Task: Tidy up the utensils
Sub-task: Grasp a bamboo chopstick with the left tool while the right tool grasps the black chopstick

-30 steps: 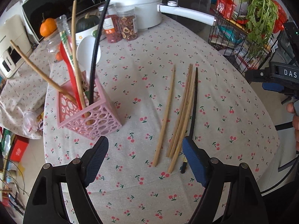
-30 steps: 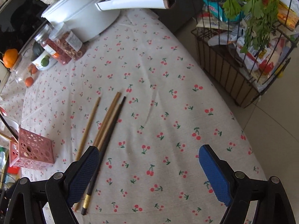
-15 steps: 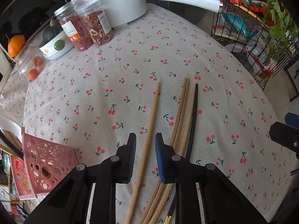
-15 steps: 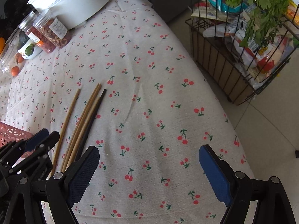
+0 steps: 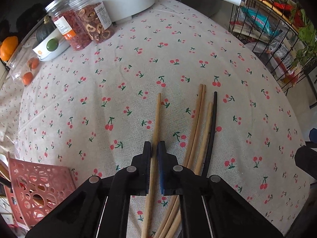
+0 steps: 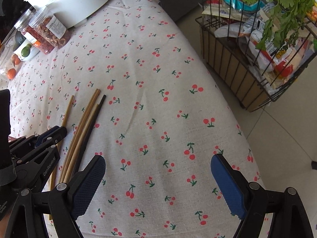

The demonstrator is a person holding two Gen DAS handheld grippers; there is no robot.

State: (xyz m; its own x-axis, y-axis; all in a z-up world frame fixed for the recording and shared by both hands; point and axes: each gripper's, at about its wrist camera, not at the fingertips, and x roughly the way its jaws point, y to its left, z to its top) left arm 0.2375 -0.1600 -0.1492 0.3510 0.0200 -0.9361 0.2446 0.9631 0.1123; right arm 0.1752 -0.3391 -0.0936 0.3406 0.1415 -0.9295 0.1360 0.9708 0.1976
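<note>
One wooden chopstick (image 5: 156, 123) lies apart on the tablecloth (image 5: 118, 91); three more wooden chopsticks (image 5: 198, 119) and a black chopstick (image 5: 213, 119) lie bunched beside it, near the front edge.

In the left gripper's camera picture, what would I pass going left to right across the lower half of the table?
Pink basket → lone wooden chopstick, pinched in the left gripper → bundle of three wooden chopsticks → black chopstick → a bit of the right gripper at the edge.
</note>
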